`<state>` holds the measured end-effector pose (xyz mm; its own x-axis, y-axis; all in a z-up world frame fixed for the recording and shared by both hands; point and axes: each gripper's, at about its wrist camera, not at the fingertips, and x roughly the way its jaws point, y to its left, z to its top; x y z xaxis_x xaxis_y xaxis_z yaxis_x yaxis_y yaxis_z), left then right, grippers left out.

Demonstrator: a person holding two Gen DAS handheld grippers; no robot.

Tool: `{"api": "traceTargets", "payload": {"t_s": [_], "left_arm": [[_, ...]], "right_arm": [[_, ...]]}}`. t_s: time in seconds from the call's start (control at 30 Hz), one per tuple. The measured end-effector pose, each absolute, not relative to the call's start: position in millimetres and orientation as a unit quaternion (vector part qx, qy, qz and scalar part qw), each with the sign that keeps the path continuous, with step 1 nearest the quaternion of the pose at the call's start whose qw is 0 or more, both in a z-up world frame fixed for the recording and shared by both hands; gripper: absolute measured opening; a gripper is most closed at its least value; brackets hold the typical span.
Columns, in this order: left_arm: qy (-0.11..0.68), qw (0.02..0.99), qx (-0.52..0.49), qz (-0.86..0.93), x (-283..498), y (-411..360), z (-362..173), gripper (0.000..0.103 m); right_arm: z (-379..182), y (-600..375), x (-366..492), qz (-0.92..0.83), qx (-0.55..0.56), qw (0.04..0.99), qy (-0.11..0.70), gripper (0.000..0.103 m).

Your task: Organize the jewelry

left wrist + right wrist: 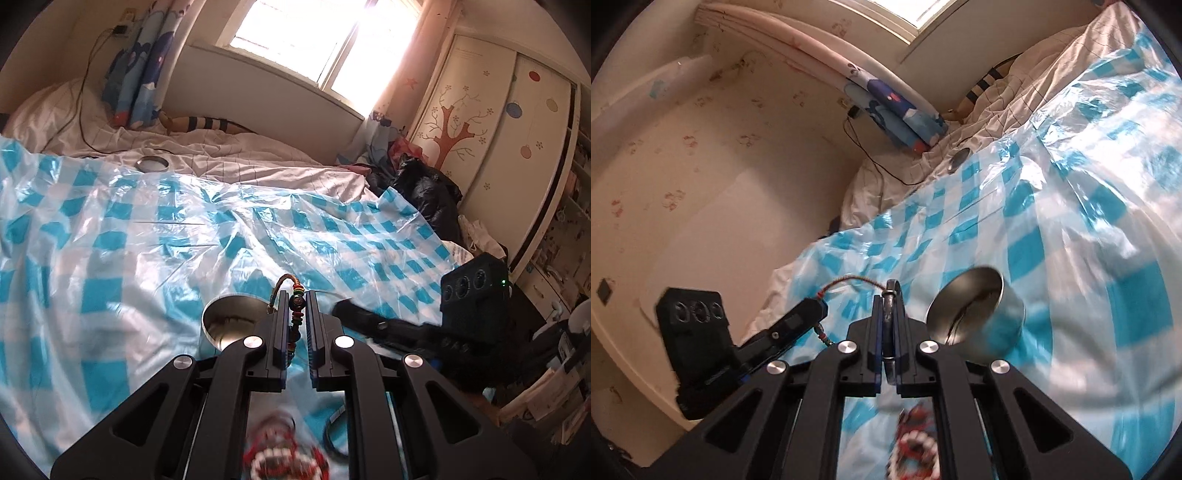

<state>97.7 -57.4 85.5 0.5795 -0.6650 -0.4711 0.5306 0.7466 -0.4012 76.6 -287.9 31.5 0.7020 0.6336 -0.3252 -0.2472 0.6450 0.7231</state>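
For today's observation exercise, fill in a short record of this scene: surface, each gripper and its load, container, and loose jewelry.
surface: blue-checked plastic sheet over a bed
left gripper: shut on a beaded bracelet
right gripper: shut on a metal ring
container: steel tin, open, on the sheet by both grippers
loose jewelry: red-and-white beads, blurred, below the grippers

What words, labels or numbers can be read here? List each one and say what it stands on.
None can be read.
Wardrobe door: a faint line of print near the top, too small to read.
Boxes and papers at the right edge: print too blurred to read.
Black device with three round openings: no marking shows, only a green light.
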Motion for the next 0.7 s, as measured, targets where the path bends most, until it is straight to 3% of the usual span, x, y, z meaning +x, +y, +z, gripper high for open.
{"api": "traceTargets", "payload": {"t_s": [0.17,0.23,0.27,0.3,0.33,0.37,0.4,0.43,0.47,0.57,0.63,0.7], "left_arm": [[0.365,0.863,-0.111,-0.330,143.9,-75.7,55.5,0.008],[0.398,0.857,-0.106,-0.309,156.4,-78.2,34.3,0.010],[0.410,0.854,-0.105,-0.302,158.4,-77.9,29.2,0.012],[0.422,0.850,-0.106,-0.297,159.1,-76.7,26.1,0.014],[0.420,0.851,-0.106,-0.296,158.1,-74.7,27.0,0.022],[0.411,0.857,-0.105,-0.293,155.1,-73.0,30.4,0.038],[0.398,0.866,-0.103,-0.286,149.9,-70.0,36.7,0.046],[0.385,0.873,-0.102,-0.281,144.0,-67.2,41.9,0.059],[0.378,0.878,-0.102,-0.277,139.8,-64.4,44.5,0.063],[0.370,0.882,-0.105,-0.271,127.1,-53.2,49.8,0.071],[0.370,0.881,-0.129,-0.264,122.1,-42.2,51.5,0.072],[0.369,0.879,-0.154,-0.260,118.1,-31.6,53.3,0.072]], "right_arm": [[10.1,-274.0,118.9,0.205,0.294,0.873,0.329,0.007],[-7.4,-272.2,132.2,0.190,0.299,0.863,0.361,0.031],[-12.1,-274.9,130.9,0.188,0.312,0.858,0.363,0.054],[-13.4,-277.8,128.3,0.192,0.322,0.854,0.359,0.060],[-12.7,-280.0,125.6,0.199,0.330,0.851,0.356,0.063],[-10.1,-283.9,122.5,0.203,0.337,0.849,0.352,0.072],[-5.5,-289.2,117.0,0.197,0.343,0.851,0.346,0.082],[0.4,-294.4,111.6,0.186,0.344,0.856,0.338,0.087],[5.6,-298.9,105.1,0.178,0.344,0.863,0.326,0.090],[27.8,-316.4,75.0,0.133,0.319,0.897,0.275,0.096],[49.7,-325.4,42.7,0.093,0.256,0.942,0.196,0.096],[67.1,-320.0,-0.3,-0.008,0.124,0.989,0.075,0.096]]}}
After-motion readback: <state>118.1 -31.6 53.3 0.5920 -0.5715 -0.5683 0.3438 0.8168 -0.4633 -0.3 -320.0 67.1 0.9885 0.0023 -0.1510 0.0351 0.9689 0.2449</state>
